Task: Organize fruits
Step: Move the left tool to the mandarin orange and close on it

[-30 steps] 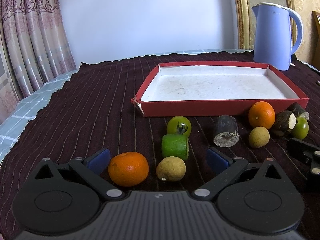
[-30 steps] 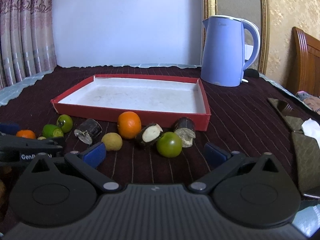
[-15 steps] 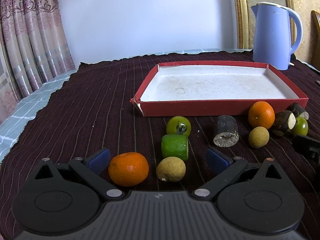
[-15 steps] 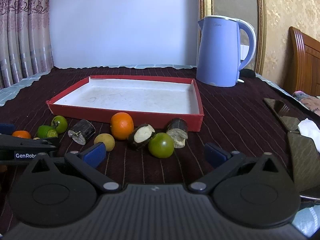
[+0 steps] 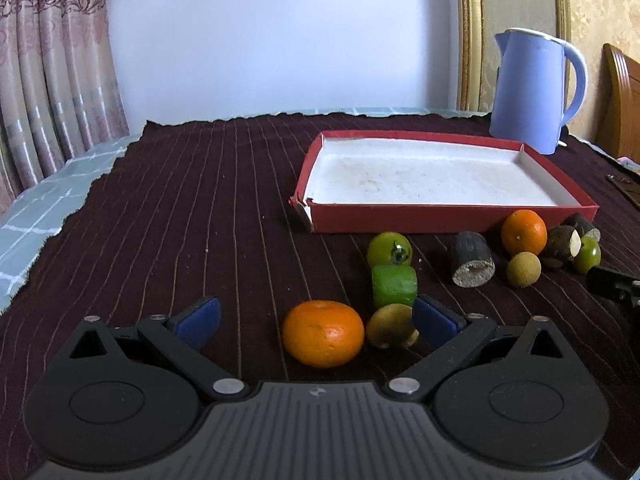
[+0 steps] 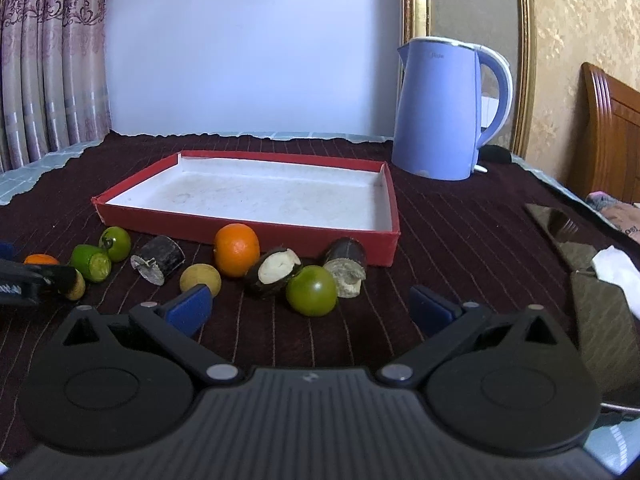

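Observation:
My left gripper (image 5: 318,318) is open low over the dark cloth, with an orange (image 5: 323,332) between its fingers. A tan round fruit (image 5: 390,326) sits against the right finger. Beyond them lie a green cylinder piece (image 5: 394,286) and a green tomato (image 5: 389,249). My right gripper (image 6: 312,308) is open too, a green tomato (image 6: 312,290) just ahead between its fingertips. Around it lie a second orange (image 6: 236,250), a tan fruit (image 6: 200,280) and dark cane pieces (image 6: 276,270). The red tray (image 6: 248,232) behind the fruit holds nothing.
A blue kettle (image 6: 444,108) stands behind the tray's right corner. Dark flat objects (image 6: 560,220) and a white tissue (image 6: 612,264) lie on the right. The cloth's ragged edge (image 5: 100,184) and curtains are on the left.
The left gripper has swung left, so the orange and the tan fruit now sit further right between its fingers. The right gripper has shifted slightly right. Both stay open.

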A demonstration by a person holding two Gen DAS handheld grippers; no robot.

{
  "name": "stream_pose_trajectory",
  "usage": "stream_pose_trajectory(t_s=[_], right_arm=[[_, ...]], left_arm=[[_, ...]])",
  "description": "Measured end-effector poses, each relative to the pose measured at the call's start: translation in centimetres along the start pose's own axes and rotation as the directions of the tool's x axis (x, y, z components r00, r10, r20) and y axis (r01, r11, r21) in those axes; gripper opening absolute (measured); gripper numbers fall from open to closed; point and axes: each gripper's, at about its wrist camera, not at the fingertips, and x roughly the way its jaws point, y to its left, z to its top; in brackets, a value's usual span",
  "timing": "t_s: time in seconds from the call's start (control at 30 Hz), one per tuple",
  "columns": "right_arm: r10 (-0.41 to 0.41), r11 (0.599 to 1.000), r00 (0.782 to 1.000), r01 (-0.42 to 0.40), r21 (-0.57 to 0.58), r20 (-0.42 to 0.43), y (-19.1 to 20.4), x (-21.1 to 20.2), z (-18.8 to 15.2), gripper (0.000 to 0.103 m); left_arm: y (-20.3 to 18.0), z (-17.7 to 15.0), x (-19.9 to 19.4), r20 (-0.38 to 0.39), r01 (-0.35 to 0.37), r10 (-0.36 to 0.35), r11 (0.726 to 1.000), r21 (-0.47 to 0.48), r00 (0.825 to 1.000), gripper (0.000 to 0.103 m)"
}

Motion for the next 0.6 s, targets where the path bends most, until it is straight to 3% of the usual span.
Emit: stream_pose_trajectory(t_s=[0.2,0.5,0.6], right_arm=[[-0.013,0.999,1.000,0.013,-0.036,-0.002,0.3,0.0,-0.1,0.103],[-0.016,0.999,1.000,0.016,-0.028,0.001,-0.3,-0.1,-0.2,0.103],[-0.022,0.999,1.000,0.022,-0.026,-0.005,-0.3,0.1,-0.3,0.103]], left_arm=[[0.0,-0.6,-0.1,-0.008,0.074,-0.073,0.997,0.036,0.997,0.102],[2.3,-0.8,-0.2,0.006,0.065,-0.065,0.996,0.055,0.998,0.101],[3.0,-1.0,-0.2,-0.006,0.063,-0.063,0.997,0.052,0.998,0.091]])
